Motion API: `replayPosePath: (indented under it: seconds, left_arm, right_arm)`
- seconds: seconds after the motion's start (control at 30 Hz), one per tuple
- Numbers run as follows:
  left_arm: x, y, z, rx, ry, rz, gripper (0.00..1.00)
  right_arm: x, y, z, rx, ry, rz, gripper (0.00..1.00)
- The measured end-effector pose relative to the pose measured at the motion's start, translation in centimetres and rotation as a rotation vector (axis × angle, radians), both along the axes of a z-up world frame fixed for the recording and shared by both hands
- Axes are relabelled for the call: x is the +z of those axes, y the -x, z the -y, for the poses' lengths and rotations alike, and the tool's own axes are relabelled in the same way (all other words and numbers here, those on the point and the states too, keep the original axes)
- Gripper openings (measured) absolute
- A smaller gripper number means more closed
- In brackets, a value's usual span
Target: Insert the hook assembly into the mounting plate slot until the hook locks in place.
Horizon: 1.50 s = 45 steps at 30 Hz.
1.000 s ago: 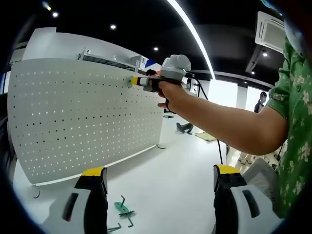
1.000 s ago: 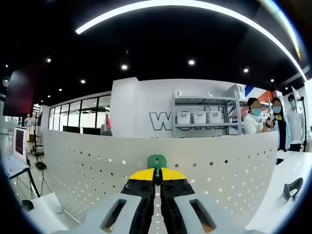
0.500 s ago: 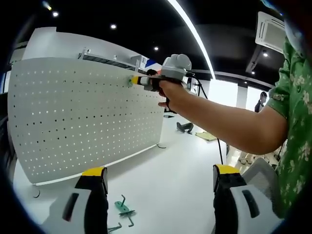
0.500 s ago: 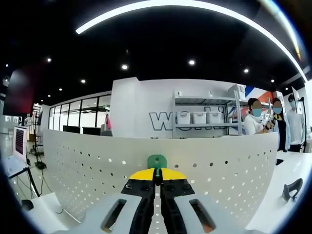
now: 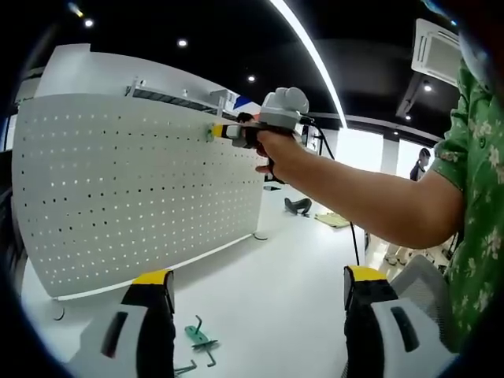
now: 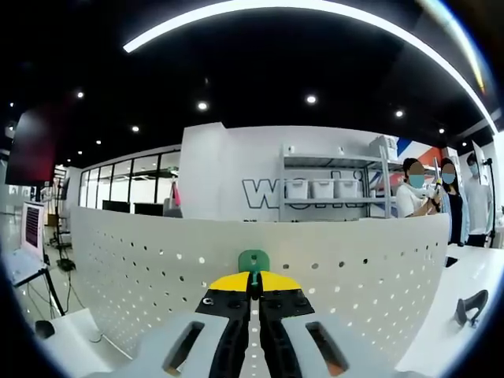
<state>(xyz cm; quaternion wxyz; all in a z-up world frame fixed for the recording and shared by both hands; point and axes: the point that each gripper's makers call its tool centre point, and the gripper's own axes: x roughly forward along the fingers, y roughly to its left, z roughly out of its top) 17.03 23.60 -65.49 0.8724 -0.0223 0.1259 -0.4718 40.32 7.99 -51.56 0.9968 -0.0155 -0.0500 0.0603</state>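
- So we're at the insert step: the right gripper (image 6: 253, 282) has its yellow-tipped jaws pinched tight on a small green hook assembly (image 6: 253, 261), bottom center of the right gripper view, nose right up against the white pegboard mounting plate (image 6: 142, 276).
- From the left gripper view you see the same thing side-on, upper middle of the frame: the person's hand (image 5: 277, 150) wrapped around the right gripper (image 5: 217, 131), with the green hook (image 5: 209, 133) at the board's top rows of holes (image 5: 118, 189).
- Can't tell if the hook's tab is actually in a slot yet or just touching the face. Doesn't look locked to me.
- My guess at the next move: push it straight in, then seat it down until it catches. Only let go after that.
- The left gripper (image 5: 256, 299) is just hanging low at the bottom of its own view, jaws spread wide, nothing in them.
- Spare green hooks (image 5: 199, 339) are lying on the white table (image 5: 268, 291), lower left between those open jaws.
- A black object (image 6: 470, 305) sits on the table at the far right of the right gripper view; can't make out what it is.
- Nothing's blocking the board itself. Shelving with bins (image 6: 327, 189) and a few bystanders (image 6: 445, 201) are well behind it.
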Motion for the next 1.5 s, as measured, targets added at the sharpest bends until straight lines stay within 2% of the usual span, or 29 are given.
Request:
replayPosePath:
  seconds: [0.5,1.03,1.13,1.33,1.5]
  left_arm:
    - [0.2,1.7,-0.6,0.001,-0.014,0.0,0.91]
    - [0.1,1.7,-0.6,-0.008,0.002,-0.006,0.9]
    - [-0.5,1.9,-0.1,-0.01,0.01,-0.019,0.9]
    - [-2.0,3.7,1.3,-0.037,0.022,-0.044,0.91]
    - [-2.4,4.1,1.2,-0.015,0.028,-0.037,0.91]
  right_arm:
    - [0.6,1.2,-0.3,0.005,-0.006,-0.007,0.01]
    - [0.7,1.5,0.0,-0.001,0.01,-0.016,0.01]
    - [0.7,1.7,0.0,-0.001,0.013,-0.019,0.01]
    - [1.0,2.1,0.0,0.002,0.009,-0.016,0.01]
    - [1.3,2.4,-0.1,0.007,0.005,-0.011,0.01]
